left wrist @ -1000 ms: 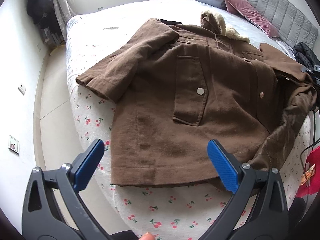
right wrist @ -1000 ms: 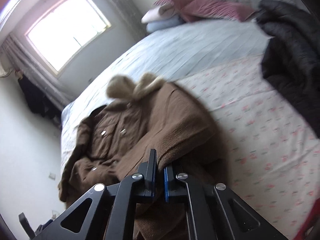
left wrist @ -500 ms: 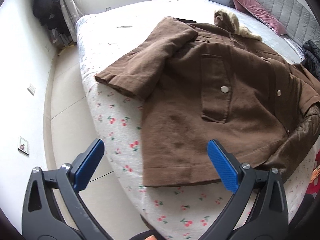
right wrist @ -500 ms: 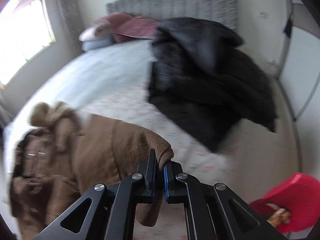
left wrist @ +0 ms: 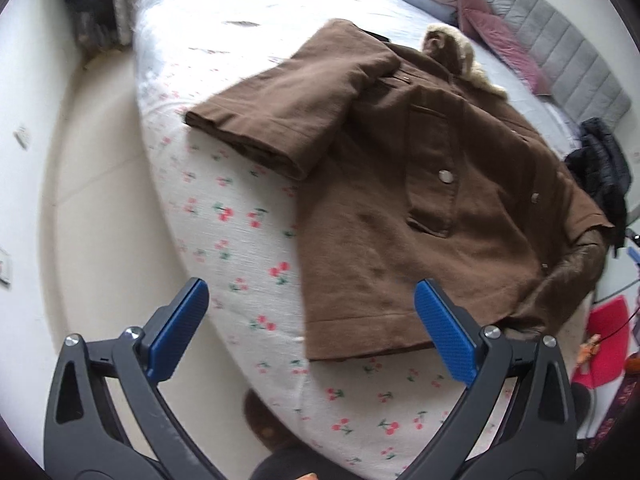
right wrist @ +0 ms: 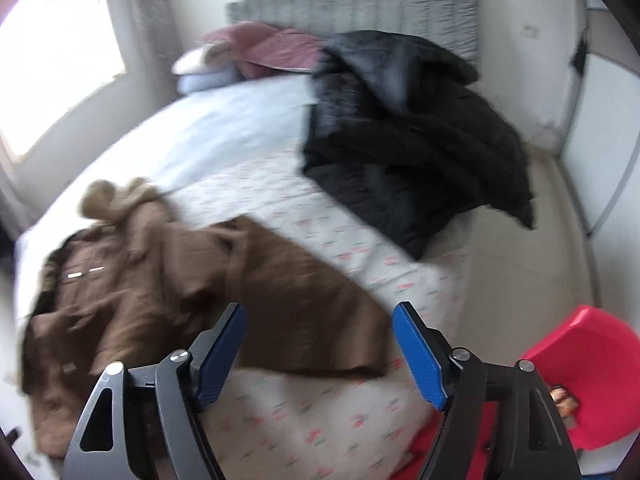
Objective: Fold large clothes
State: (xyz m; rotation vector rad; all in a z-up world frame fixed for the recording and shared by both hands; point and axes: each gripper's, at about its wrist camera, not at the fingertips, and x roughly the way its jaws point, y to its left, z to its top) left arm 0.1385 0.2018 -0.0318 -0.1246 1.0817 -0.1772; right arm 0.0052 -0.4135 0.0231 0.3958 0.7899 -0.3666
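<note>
A brown coat [left wrist: 420,208] with a fur collar [left wrist: 452,56] lies front up on the cherry-print bed [left wrist: 240,240], one sleeve [left wrist: 288,116] stretched out to the left. My left gripper [left wrist: 308,332] hangs open above the bed's near corner, just short of the coat's hem, with nothing between its fingers. In the right wrist view the coat [right wrist: 132,292] is blurred and its other sleeve [right wrist: 304,312] lies flat across the sheet. My right gripper [right wrist: 320,352] hovers above that sleeve's cuff, its jaws opening, with nothing between the pads.
A black padded jacket [right wrist: 412,152] is heaped on the far right of the bed. Pillows [right wrist: 256,52] lean against the grey headboard [right wrist: 360,4]. A red plastic chair [right wrist: 576,364] stands by the bed's near right corner. Pale floor [left wrist: 92,200] runs along the left side.
My right gripper was shut on the coat's right sleeve and carried it out sideways; now its jaws stand apart and the sleeve lies flat on the bed. The left gripper drifted left, still open.
</note>
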